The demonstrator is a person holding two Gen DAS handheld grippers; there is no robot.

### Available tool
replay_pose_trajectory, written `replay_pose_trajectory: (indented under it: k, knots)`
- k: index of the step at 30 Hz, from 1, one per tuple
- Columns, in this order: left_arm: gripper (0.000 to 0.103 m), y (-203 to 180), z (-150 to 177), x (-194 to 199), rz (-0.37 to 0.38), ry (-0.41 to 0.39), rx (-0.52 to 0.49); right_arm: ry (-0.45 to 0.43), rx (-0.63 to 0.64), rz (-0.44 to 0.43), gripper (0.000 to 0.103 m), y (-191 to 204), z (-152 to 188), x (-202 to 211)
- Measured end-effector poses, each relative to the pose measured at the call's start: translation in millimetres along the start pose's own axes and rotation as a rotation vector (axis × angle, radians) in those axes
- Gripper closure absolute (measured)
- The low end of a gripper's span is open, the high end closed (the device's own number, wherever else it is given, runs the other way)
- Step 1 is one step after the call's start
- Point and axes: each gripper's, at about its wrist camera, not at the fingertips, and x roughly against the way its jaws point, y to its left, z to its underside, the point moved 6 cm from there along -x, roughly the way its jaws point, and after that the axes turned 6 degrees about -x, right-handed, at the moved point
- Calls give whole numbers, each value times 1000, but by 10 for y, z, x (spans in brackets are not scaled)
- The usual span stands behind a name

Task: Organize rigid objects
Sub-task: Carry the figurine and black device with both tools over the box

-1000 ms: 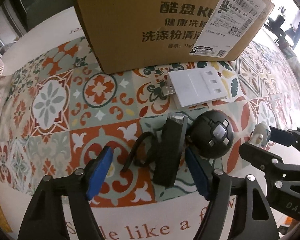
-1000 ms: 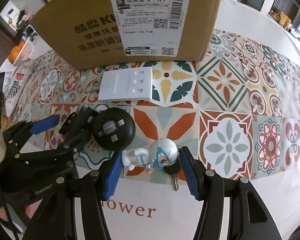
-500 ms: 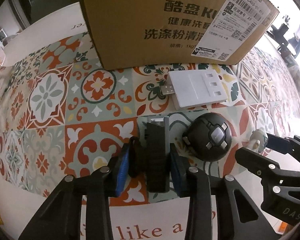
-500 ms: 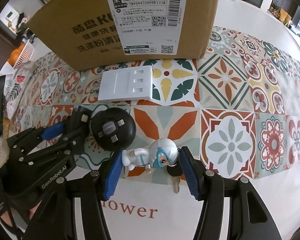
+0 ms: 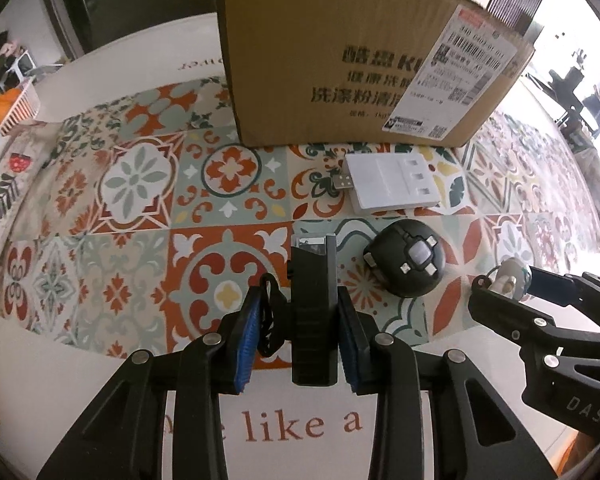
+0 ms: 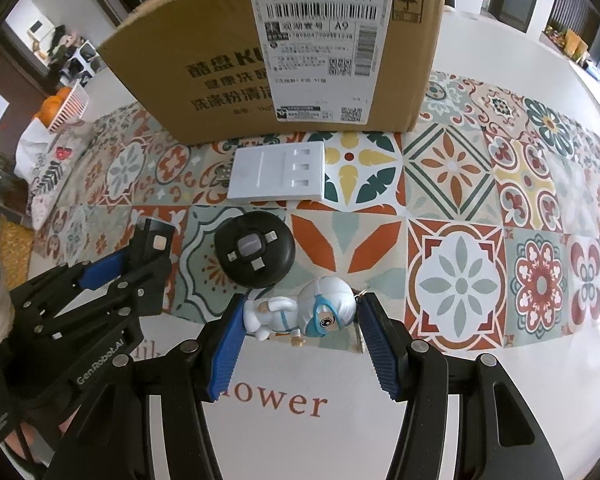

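My left claw (image 5: 296, 332) is clamped on one black bar-shaped gadget (image 5: 313, 300); both blue pads press its sides, and its black cord loop (image 5: 269, 320) is bunched against the left pad. The gadget points away from me, over the orange tile of the patterned mat (image 5: 140, 208).

My right claw (image 6: 300, 334) is closed on one white astronaut keychain figure (image 6: 308, 312), lying sideways between the pads, helmet toward the right pad. One key (image 6: 359, 334) hangs from it just inside that pad.

Loose on the mat, count two: one round black puck with four metal contacts (image 6: 254, 254), just beyond the figure, and one white USB hub with three slots (image 6: 278, 176), further back.

One cardboard box (image 6: 220, 76) with a shipping label stands at the far edge of the mat, just behind the hub.

One white basket with oranges (image 6: 66, 106) sits far left, off the mat.
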Motion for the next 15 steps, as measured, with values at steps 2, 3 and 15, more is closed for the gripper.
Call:
replay_pose_trajectory:
  k: [2,3,15]
  knots:
    - [68,-5,9,97,-3,-18,0,-12,1,-7,46,8,-3,68]
    - [68,-1,23,156,-4,-28,1,-21,2,-11,46,12,-6,115]
    - [68,-120,-381,708,-2,-162,-13,-171,25,-50,46,112,-210,728]
